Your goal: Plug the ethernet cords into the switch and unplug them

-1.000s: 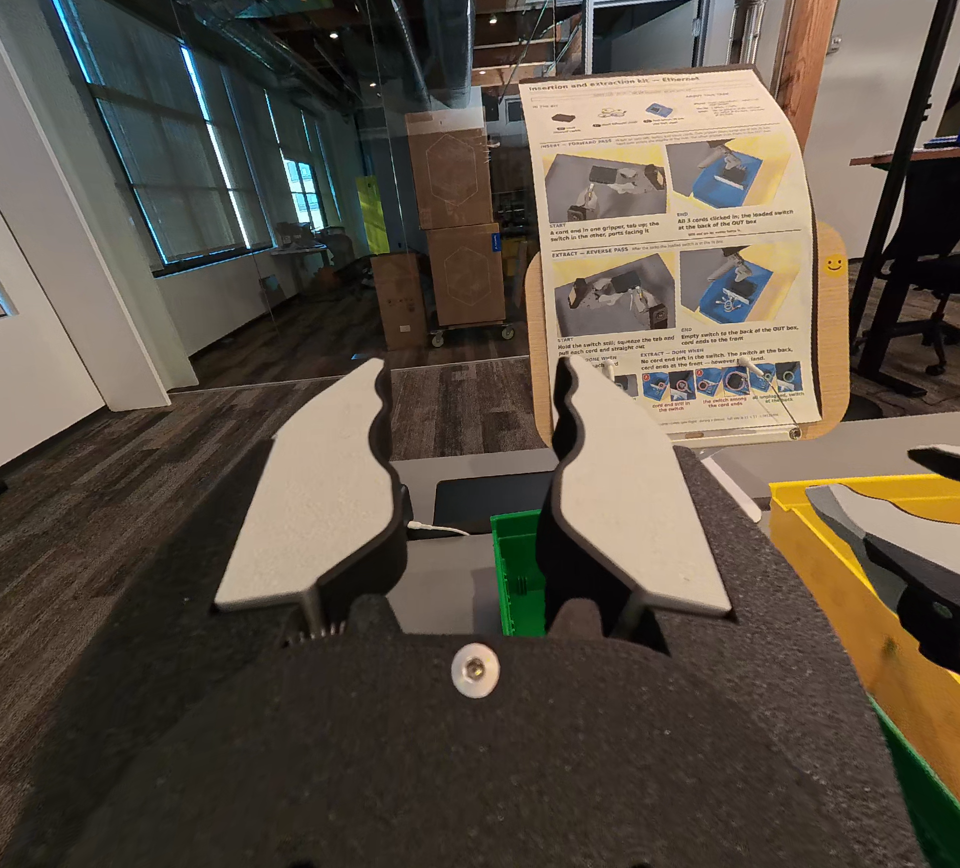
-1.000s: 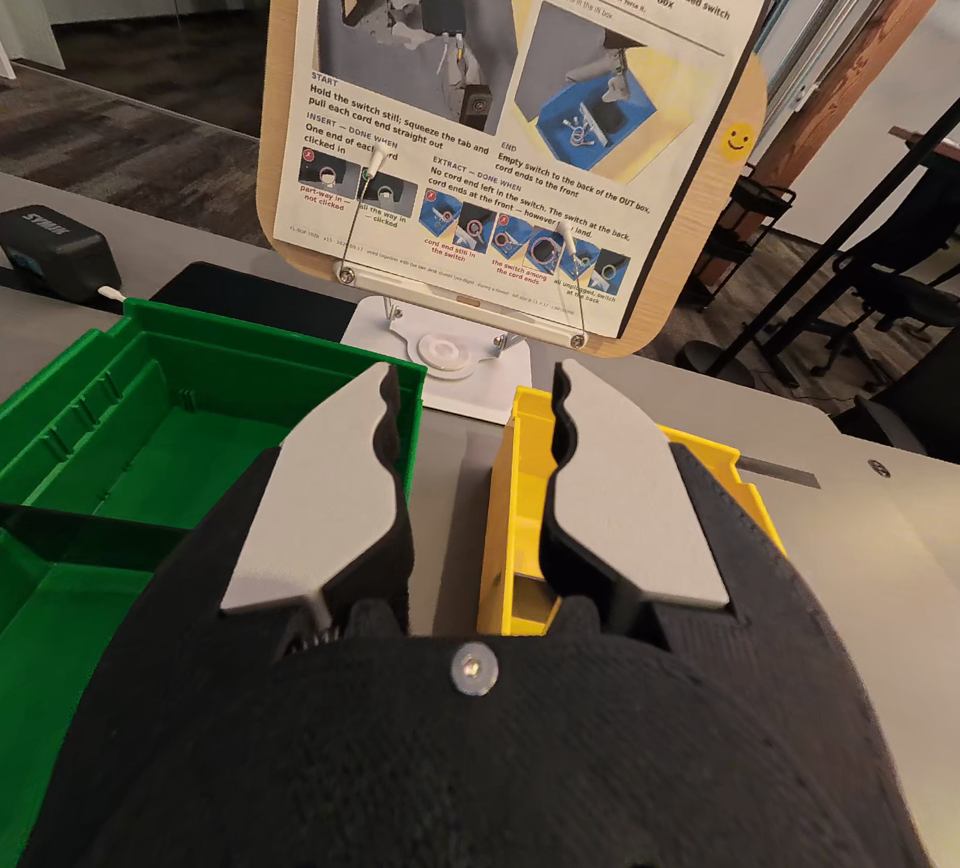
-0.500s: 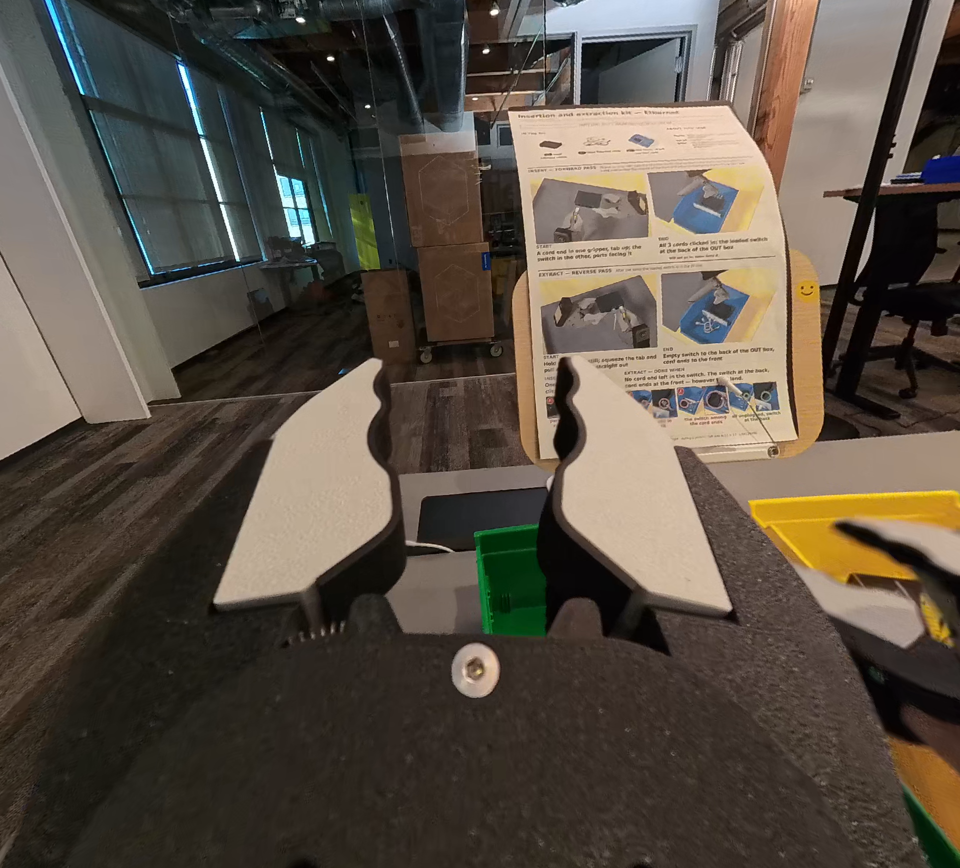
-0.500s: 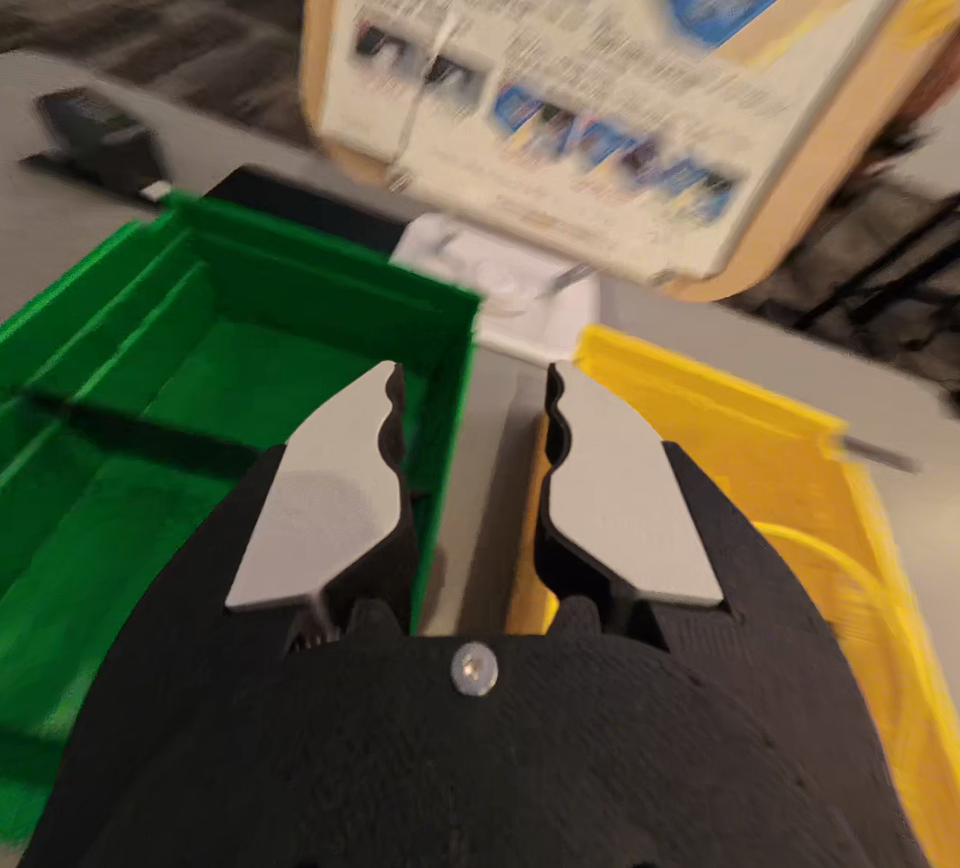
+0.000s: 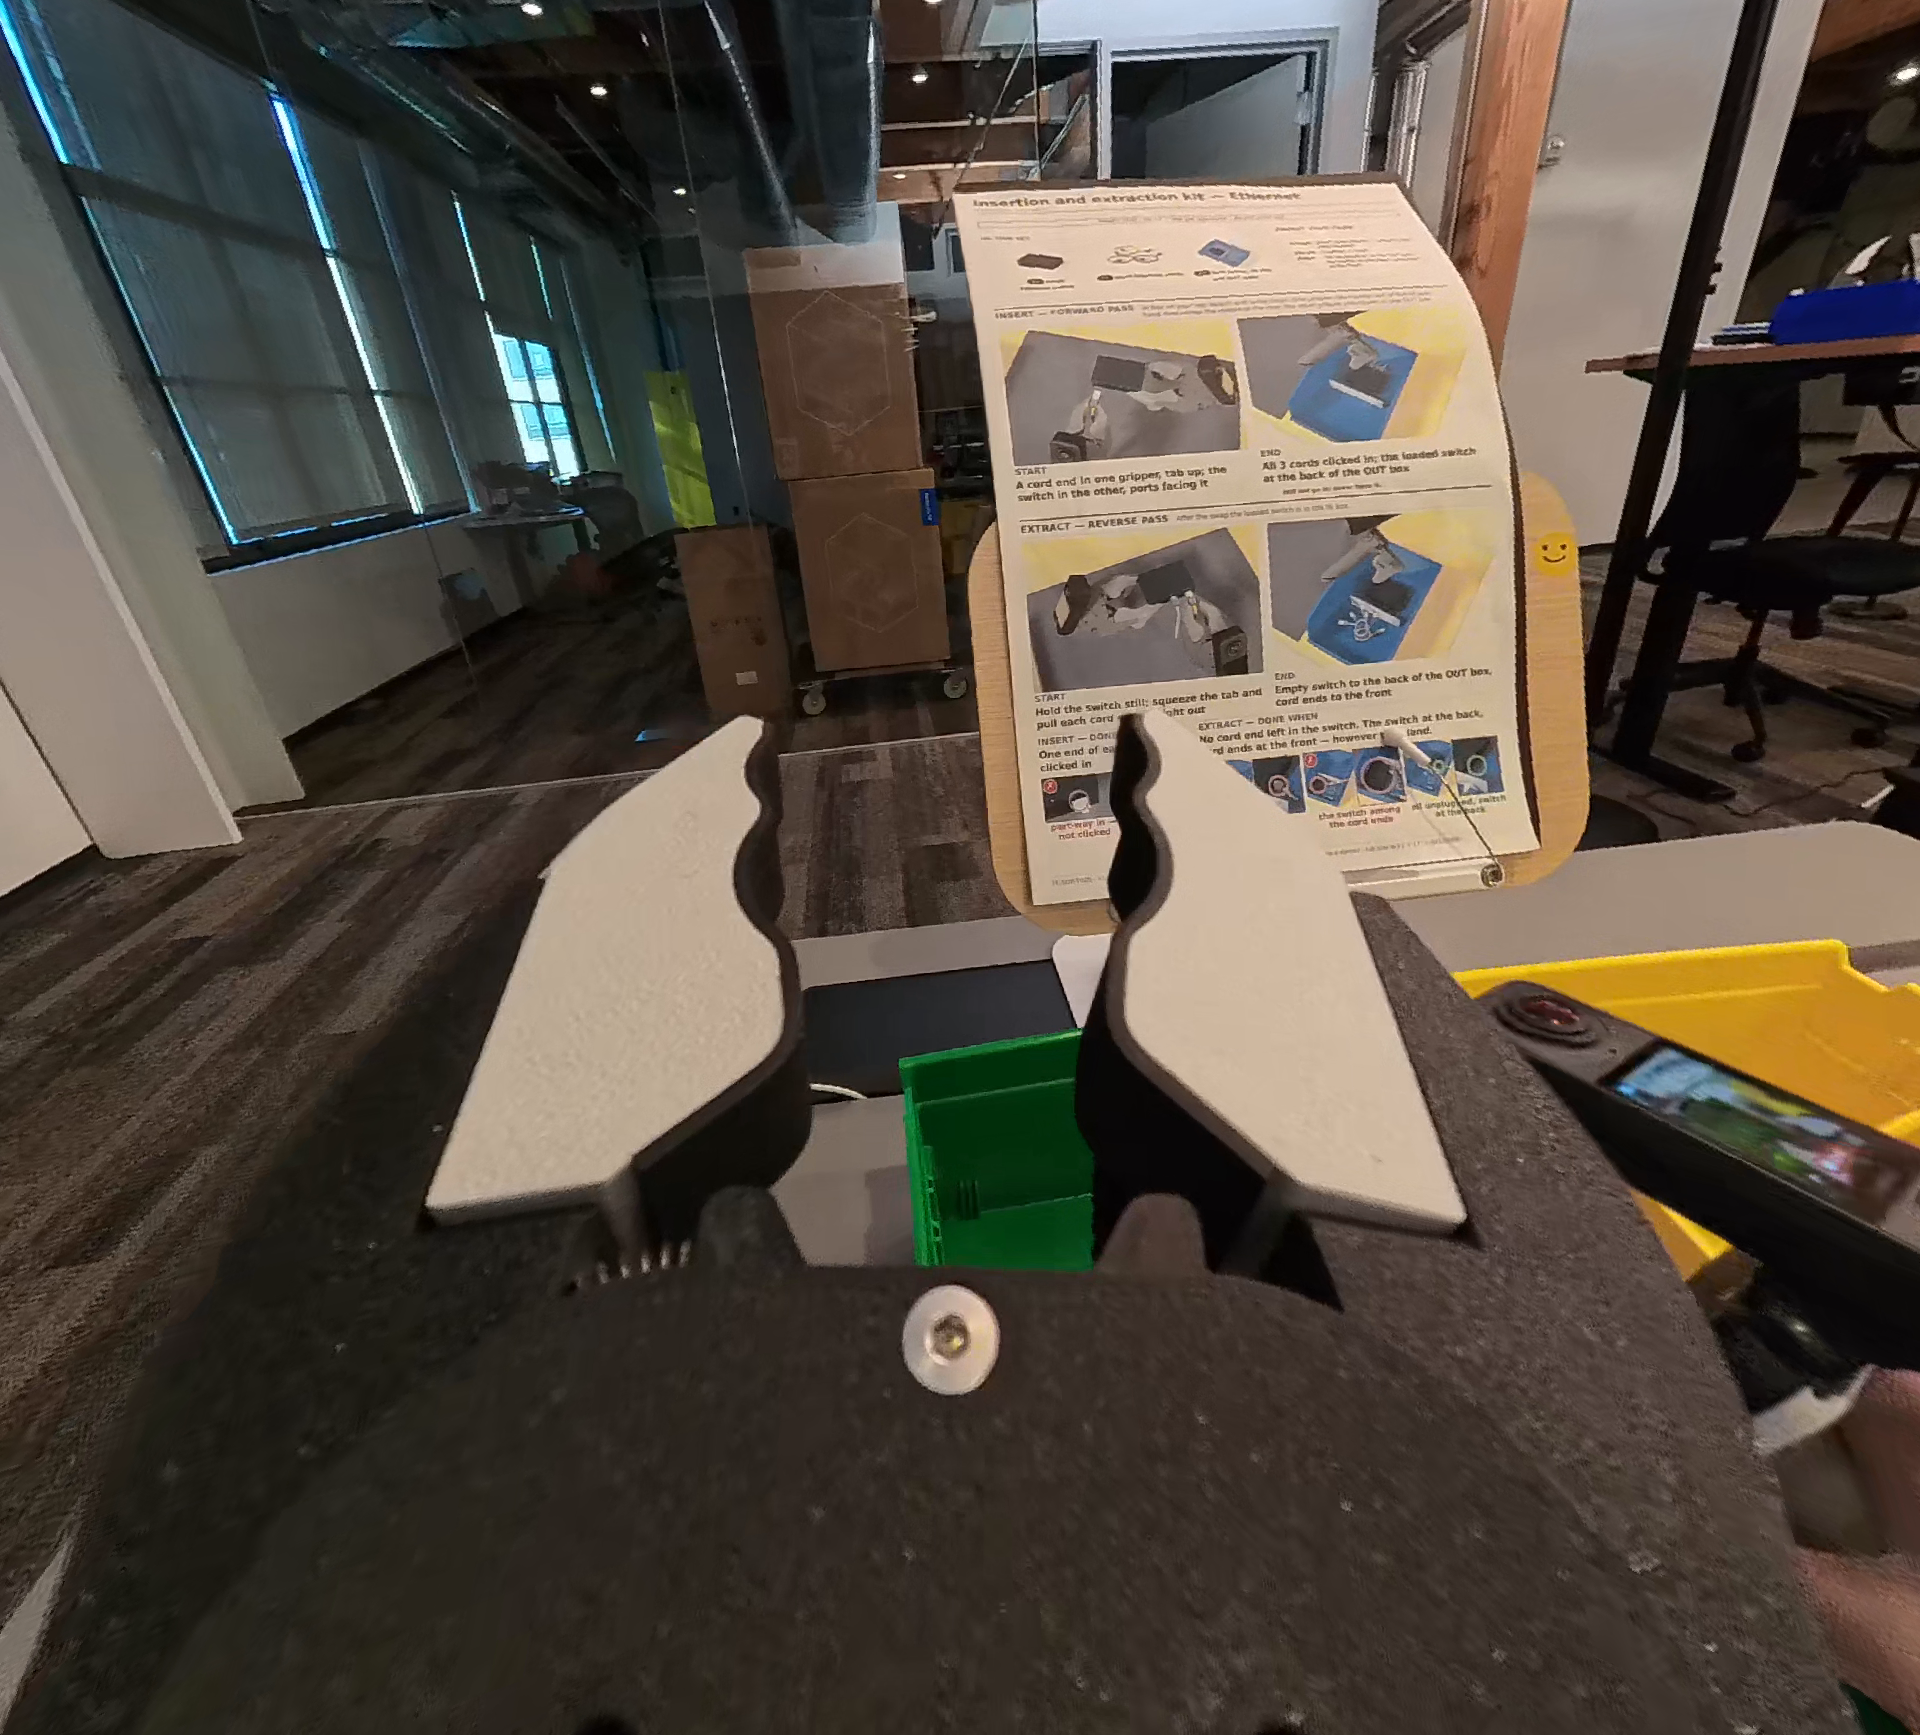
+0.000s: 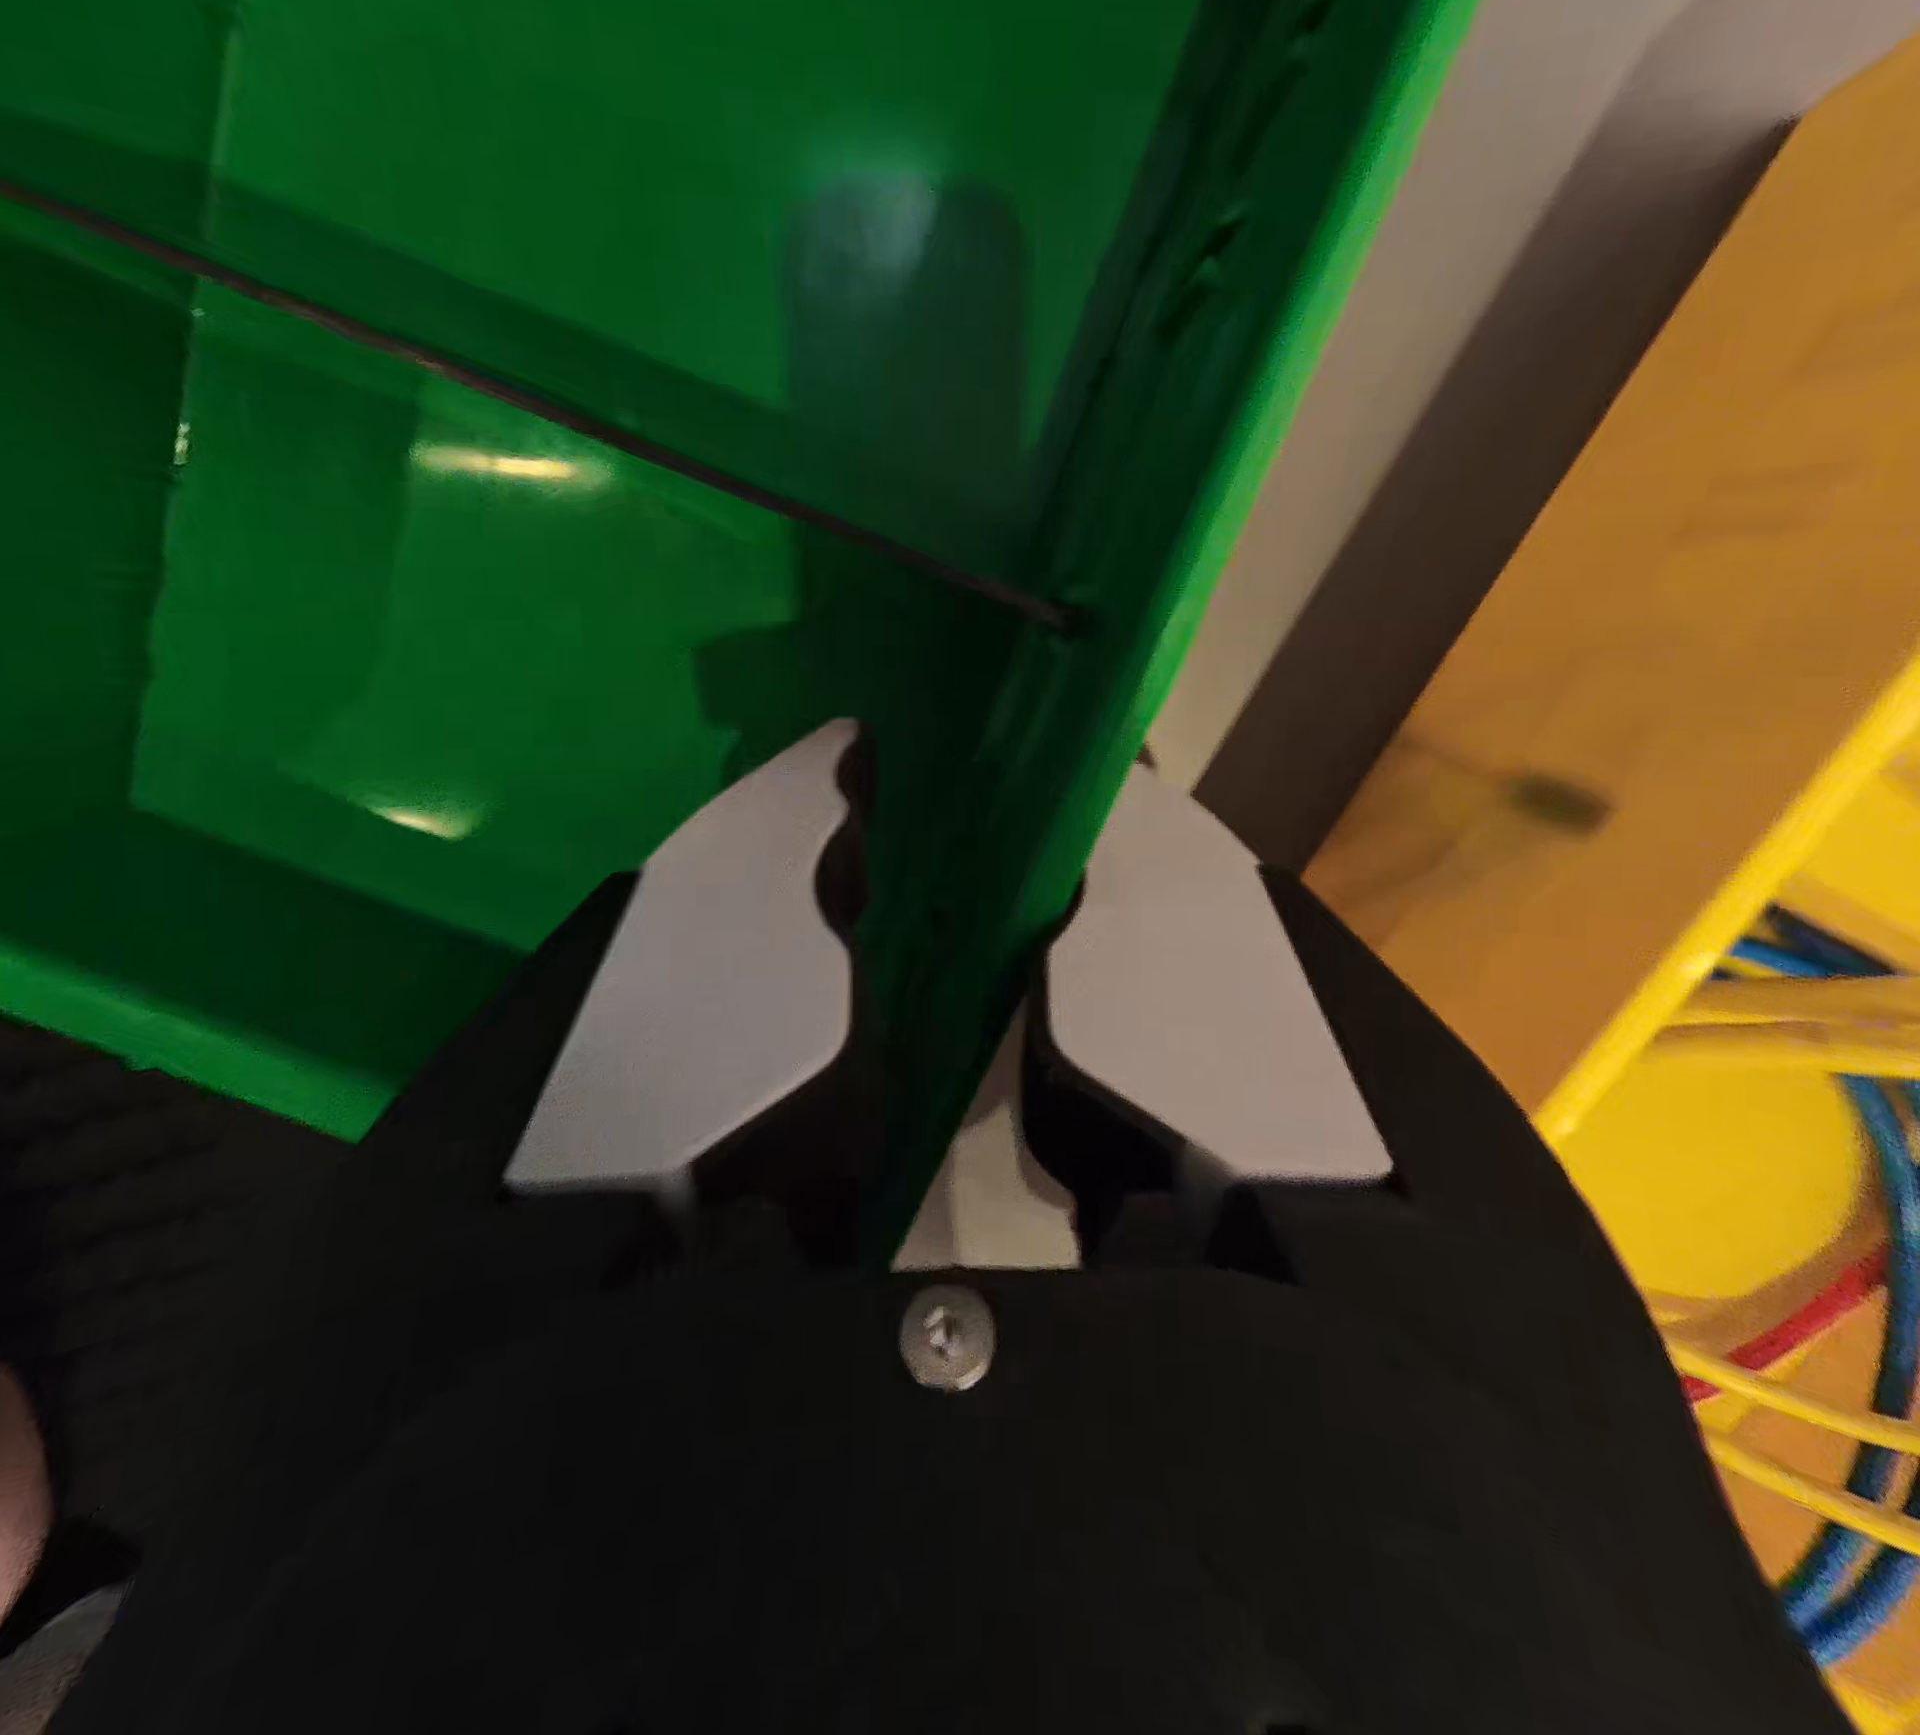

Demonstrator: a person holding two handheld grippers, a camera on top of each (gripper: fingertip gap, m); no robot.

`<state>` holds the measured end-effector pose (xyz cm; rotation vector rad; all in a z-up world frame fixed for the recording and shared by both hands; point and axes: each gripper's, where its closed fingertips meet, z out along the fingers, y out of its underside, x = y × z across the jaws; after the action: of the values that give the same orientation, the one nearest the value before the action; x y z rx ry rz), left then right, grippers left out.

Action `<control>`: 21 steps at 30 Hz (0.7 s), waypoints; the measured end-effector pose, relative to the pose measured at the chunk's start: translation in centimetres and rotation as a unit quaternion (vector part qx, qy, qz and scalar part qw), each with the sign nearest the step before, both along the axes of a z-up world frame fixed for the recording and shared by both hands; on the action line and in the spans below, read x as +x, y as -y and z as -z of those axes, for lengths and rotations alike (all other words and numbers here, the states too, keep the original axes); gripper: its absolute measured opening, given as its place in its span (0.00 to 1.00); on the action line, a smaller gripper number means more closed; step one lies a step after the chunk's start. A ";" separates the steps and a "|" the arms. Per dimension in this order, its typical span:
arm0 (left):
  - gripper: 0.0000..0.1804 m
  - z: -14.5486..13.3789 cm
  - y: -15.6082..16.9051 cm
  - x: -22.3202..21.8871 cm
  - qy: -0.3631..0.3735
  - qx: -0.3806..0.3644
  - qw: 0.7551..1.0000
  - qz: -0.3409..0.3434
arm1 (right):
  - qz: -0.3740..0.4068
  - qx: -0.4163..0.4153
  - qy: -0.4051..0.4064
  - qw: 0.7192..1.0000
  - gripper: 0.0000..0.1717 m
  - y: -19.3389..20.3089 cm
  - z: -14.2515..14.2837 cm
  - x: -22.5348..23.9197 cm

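Note:
My right gripper (image 6: 992, 750) points down over the green bin (image 6: 520, 127) and straddles its right wall (image 6: 1299, 335). One finger is inside the bin and the other outside, and both are closed on the wall. The green bin shows nothing inside. Beside it, the yellow bin (image 6: 1662, 542) holds yellow, blue and red ethernet cords (image 6: 1881, 1186). No switch is in view. My left gripper (image 5: 945, 729) is open and empty, held above the table and facing the instruction sheet (image 5: 1247, 542). The green bin (image 5: 997, 1145) also shows low between its fingers.
A narrow strip of grey table (image 6: 1558, 75) separates the two bins. In the left wrist view the yellow bin (image 5: 1662, 989) stands right of the green one, with the right gripper's black body (image 5: 1714, 1145) over it. Office floor and cardboard boxes (image 5: 852, 480) lie beyond. My hands' fingertips stand some 35 centimetres from each other.
My right gripper tipped down from facing the sheet, dropped over the green bin's right wall, and its jaws closed on it. My left gripper stayed open and shifted only slightly.

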<state>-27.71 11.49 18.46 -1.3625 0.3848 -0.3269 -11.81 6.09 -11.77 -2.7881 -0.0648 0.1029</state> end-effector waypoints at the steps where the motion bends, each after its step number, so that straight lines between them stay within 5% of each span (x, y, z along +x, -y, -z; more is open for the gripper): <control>1: 0.34 0.0 0.1 0.2 -0.001 0.001 1.000 0.002 | -0.002 0.004 0.014 1.000 0.12 -0.4 0.0 0.4; 9: 0.34 0.5 0.4 1.6 -0.017 -0.011 1.000 0.023 | 0.026 -0.047 -0.009 0.999 0.08 -1.4 0.9 1.2; 12: 0.34 0.7 0.5 1.9 -0.023 -0.013 0.999 0.028 | 0.012 -0.133 -0.043 0.990 0.09 0.2 2.0 0.5; 21: 0.33 0.5 1.2 2.9 -0.029 -0.007 0.999 0.042 | 0.005 -0.147 -0.041 0.988 0.04 -0.1 1.6 0.9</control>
<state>-24.84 10.33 17.92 -1.3744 0.4889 -0.3607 -10.87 6.18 -13.40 -3.0745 -0.0145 0.2440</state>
